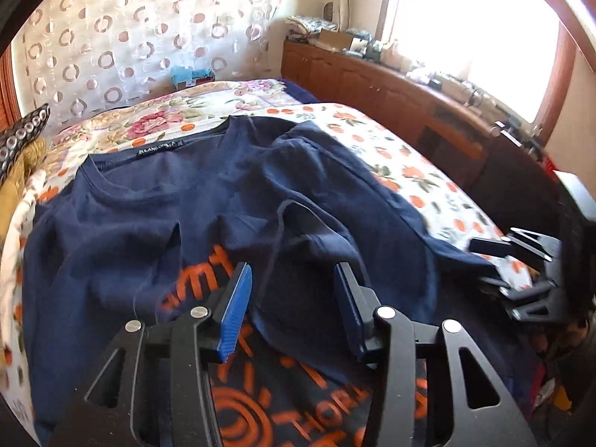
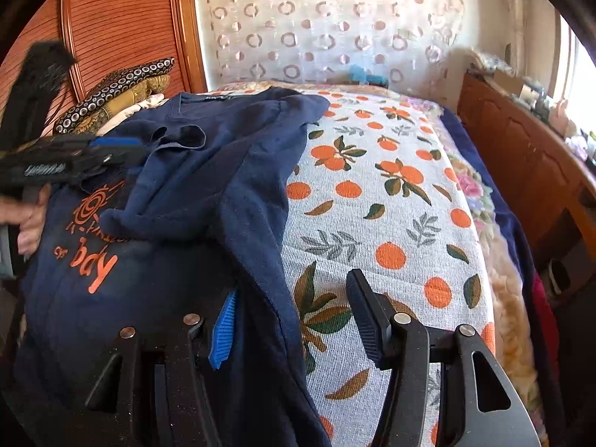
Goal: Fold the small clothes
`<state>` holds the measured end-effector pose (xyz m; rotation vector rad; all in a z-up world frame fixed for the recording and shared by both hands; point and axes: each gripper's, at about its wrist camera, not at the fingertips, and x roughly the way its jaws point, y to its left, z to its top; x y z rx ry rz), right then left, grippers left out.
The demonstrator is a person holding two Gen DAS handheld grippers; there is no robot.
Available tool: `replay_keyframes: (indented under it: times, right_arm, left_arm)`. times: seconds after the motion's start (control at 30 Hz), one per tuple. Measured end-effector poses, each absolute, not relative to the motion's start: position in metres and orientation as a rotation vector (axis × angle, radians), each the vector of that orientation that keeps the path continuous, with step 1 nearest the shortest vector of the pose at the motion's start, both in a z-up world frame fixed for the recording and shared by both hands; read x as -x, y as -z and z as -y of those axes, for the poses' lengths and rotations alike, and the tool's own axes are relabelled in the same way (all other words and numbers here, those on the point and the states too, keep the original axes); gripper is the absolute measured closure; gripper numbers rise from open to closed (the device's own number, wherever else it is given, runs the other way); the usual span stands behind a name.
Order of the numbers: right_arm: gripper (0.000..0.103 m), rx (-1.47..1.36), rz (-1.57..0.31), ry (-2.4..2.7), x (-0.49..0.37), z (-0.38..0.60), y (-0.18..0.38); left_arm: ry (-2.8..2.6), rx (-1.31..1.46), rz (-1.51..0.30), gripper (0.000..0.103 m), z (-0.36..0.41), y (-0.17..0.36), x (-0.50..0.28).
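Observation:
A navy T-shirt (image 1: 156,223) with orange print lies front up on the bed, its collar label toward the far side. One sleeve (image 2: 178,201) is folded in across the chest and lies rumpled. My left gripper (image 1: 293,272) hovers open over the shirt's middle, above the folded sleeve, with nothing pressed between its blue pads. My right gripper (image 2: 294,283) stands open at the shirt's right side edge; cloth covers part of its left pad (image 2: 223,331), and the right finger is over bare sheet. Each gripper shows in the other's view, the right gripper (image 1: 488,264) and the left gripper (image 2: 126,152), the latter held by a hand (image 2: 29,219).
An orange-fruit patterned sheet (image 2: 391,205) covers the bed, with a floral blanket (image 1: 167,115) beyond. Pillows (image 2: 119,89) are stacked at the head by a wooden panel. A wooden cabinet (image 1: 372,82) with clutter runs along the window side.

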<state>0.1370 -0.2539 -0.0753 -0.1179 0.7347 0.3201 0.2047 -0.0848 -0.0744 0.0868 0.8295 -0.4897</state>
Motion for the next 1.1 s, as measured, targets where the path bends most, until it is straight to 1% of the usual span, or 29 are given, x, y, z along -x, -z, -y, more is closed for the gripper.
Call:
replay_keyframes:
  times: [0.1,0.2,0.23,0.27,0.33,0.37,0.53,0.67,0.9,0.93,0.97,1.0,1.03,1.07,1.1]
  right_arm:
    - [0.041,0.114,-0.710,-0.316,-0.136,0.253,0.080]
    - [0.041,0.110,-0.700,-0.317,-0.133,0.253,0.082]
    - [0.041,0.111,-0.698,-0.318,-0.131,0.253,0.082]
    - [0.041,0.110,-0.696,-0.320,-0.131,0.254,0.083]
    - [0.041,0.107,-0.695,-0.323,-0.130,0.255,0.084]
    - [0.041,0.107,-0.694,-0.323,-0.130,0.255,0.084]
    - [0.041,0.104,-0.689,-0.324,-0.128,0.257,0.084]
    - [0.041,0.105,-0.689,-0.323,-0.129,0.257,0.084]
    - [0.041,0.107,-0.690,-0.324,-0.129,0.257,0.083]
    - [0.041,0.107,-0.690,-0.323,-0.129,0.257,0.083]
    - [0.041,0.108,-0.691,-0.323,-0.129,0.257,0.083]
    - [0.041,0.108,-0.691,-0.322,-0.129,0.257,0.083]
    - [0.041,0.109,-0.692,-0.322,-0.130,0.257,0.083]
    - [0.041,0.112,-0.693,-0.321,-0.129,0.256,0.083]
    - [0.041,0.114,-0.694,-0.321,-0.130,0.255,0.083]
  left_arm:
    - [0.463,-0.126,-0.844,0.058,0.087,0.077,-0.218]
    - [0.445,-0.145,-0.862,0.066,0.086,0.081,-0.229]
    - [0.445,-0.144,-0.869,0.075,0.084,0.083,-0.231]
    - [0.444,-0.146,-0.878,0.086,0.082,0.085,-0.232]
    - [0.454,-0.124,-0.873,0.092,0.075,0.083,-0.231]
    - [0.440,-0.121,-0.869,0.093,0.070,0.083,-0.230]
    - [0.359,-0.073,-0.869,0.093,0.029,0.080,-0.232]
    - [0.309,-0.095,-0.868,0.093,0.007,0.076,-0.229]
    - [0.342,-0.098,-0.844,0.093,0.012,0.069,-0.212]
    - [0.358,-0.099,-0.845,0.088,0.015,0.069,-0.209]
    - [0.374,-0.102,-0.846,0.070,0.018,0.069,-0.206]
    - [0.385,-0.102,-0.843,0.056,0.018,0.068,-0.203]
    - [0.385,-0.103,-0.832,0.035,0.019,0.068,-0.201]
    - [0.375,-0.108,-0.818,0.023,0.019,0.068,-0.199]
    - [0.365,-0.115,-0.812,0.022,0.019,0.069,-0.199]
